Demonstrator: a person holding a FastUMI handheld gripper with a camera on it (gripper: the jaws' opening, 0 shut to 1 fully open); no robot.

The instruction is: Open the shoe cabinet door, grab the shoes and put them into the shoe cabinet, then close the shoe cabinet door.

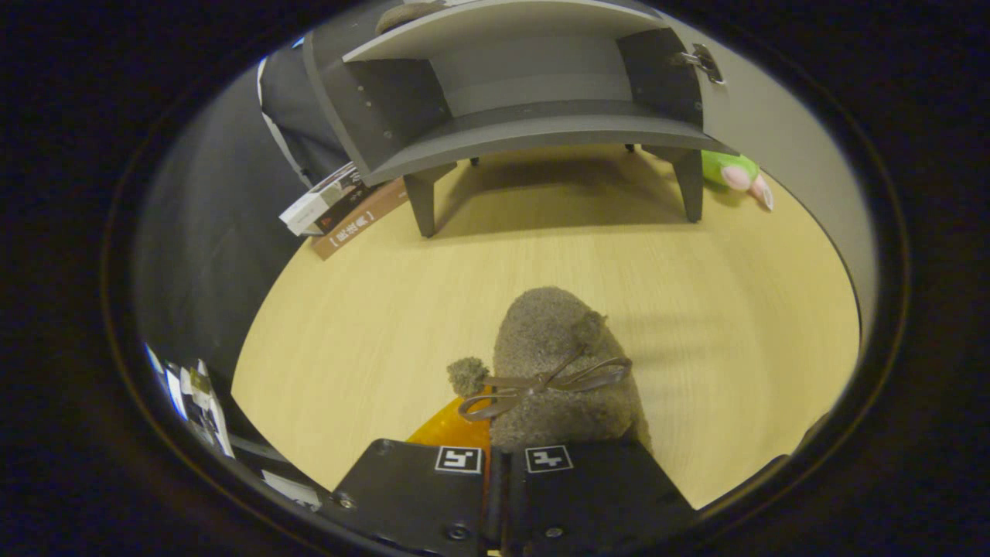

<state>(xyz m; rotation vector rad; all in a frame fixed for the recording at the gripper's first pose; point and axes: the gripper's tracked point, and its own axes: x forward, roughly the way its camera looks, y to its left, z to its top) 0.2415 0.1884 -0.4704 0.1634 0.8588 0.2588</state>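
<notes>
A fuzzy grey-brown shoe (553,363) with a ribbon bow, a pom-pom and an orange sole edge sticks out just ahead of my fingers, above the wooden floor. My gripper (501,458) is shut on its near end, the fingers almost touching. Beyond it stands the grey shoe cabinet (534,128) on short legs, its front open and the lower shelf bare. Its door (781,131) is swung out to the right, with a metal hinge (702,62) at its inner edge. A second fuzzy brown thing (410,11) lies on the board above; what it is I cannot tell.
Several books (344,209) lie stacked on the floor left of the cabinet's front leg. A green and pink plush toy (735,172) lies behind the right leg. A stretch of light wooden floor (541,247) separates the shoe from the cabinet.
</notes>
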